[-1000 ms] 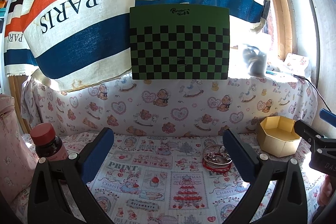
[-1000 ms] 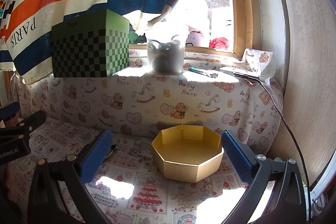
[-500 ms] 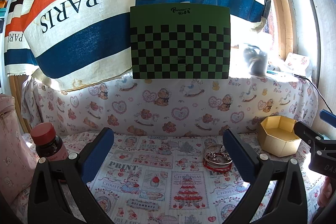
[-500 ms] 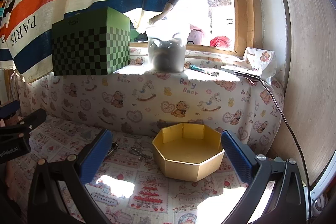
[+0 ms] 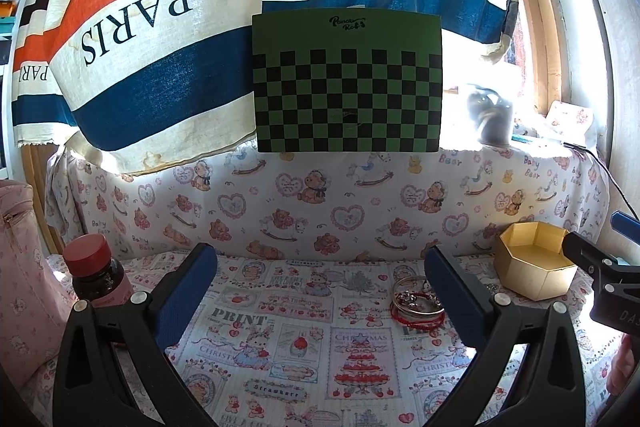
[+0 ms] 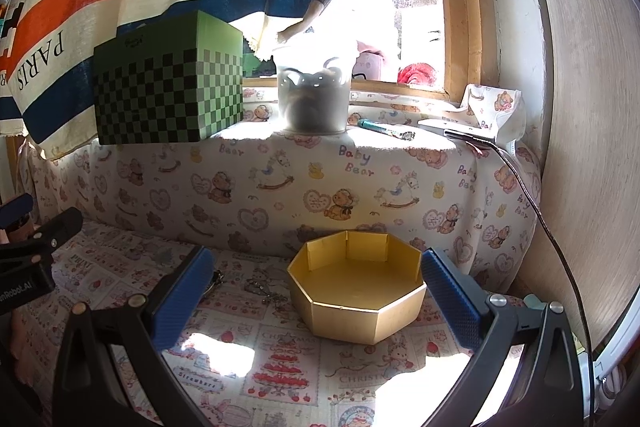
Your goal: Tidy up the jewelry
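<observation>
A pile of jewelry (image 5: 414,303), silver bangles and red string bracelets, lies on the printed cloth just inside my left gripper's right finger. My left gripper (image 5: 320,285) is open and empty, above the cloth. An empty gold octagonal box (image 6: 356,291) stands in front of my right gripper (image 6: 316,291), which is open and empty. The box shows at the right in the left wrist view (image 5: 534,269). A silver chain (image 6: 264,291) lies left of the box, partly hidden by the right gripper's left finger.
A green checkered box (image 5: 348,83) and a grey pot (image 6: 314,95) stand on the cloth-covered ledge behind. A red-capped bottle (image 5: 96,271) and a pink bag (image 5: 20,267) are at the left. A cable (image 6: 540,211) runs down the right wall.
Both grippers have shifted only slightly; the views have crept a little. Nothing was taken hold of or let go.
</observation>
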The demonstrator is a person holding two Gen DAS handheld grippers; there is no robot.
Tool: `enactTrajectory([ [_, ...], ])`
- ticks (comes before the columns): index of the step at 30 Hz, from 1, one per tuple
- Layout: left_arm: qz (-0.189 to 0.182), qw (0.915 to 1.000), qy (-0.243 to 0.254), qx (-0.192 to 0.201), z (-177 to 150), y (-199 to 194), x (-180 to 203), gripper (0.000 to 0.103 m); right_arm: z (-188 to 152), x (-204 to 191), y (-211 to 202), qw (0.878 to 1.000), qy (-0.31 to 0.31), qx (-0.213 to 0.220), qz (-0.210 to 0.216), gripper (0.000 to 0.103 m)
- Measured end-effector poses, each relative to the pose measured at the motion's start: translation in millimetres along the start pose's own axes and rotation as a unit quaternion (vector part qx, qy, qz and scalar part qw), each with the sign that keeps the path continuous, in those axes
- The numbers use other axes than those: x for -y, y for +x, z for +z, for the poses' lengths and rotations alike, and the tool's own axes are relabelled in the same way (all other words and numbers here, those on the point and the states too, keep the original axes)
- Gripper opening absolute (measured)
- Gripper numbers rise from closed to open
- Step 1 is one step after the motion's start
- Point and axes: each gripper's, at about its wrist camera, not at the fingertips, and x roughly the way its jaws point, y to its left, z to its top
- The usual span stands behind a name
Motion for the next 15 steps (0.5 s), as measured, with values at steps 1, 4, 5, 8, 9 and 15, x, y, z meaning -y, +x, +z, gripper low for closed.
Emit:
enactTrajectory([
  [1,0.003,1.0000,0.000,0.000,0.0,-0.2,0.0,0.103,-0.1,-0.4,0.5,1.000,-0.001,-0.002,0.000,0.103],
  [4,-0.001,1.0000,0.000,-0.001,0.1,0.1,-0.2,0.103,-0.4,-1.3,2.3,1.000,-0.001,-0.009,0.009,0.103],
  [5,0.000,1.0000,0.000,0.000,0.2,-0.2,-0.5,0.103,-0.5,-1.3,2.0,1.000,-0.001,-0.008,0.011,0.103],
  [8,0.002,1.0000,-0.002,0.000,0.3,0.8,-0.9,0.103,-0.7,-0.6,-0.6,1.000,0.002,-0.002,0.005,0.103],
  [9,0.001,1.0000,-0.002,0.000,0.2,1.0,-0.8,0.103,-0.7,-0.3,-0.8,1.000,0.003,-0.001,0.006,0.103],
  [15,-0.005,1.0000,0.002,0.002,-1.2,-1.3,1.1,0.103,-0.4,2.1,2.0,1.000,0.010,-0.007,0.004,0.103],
])
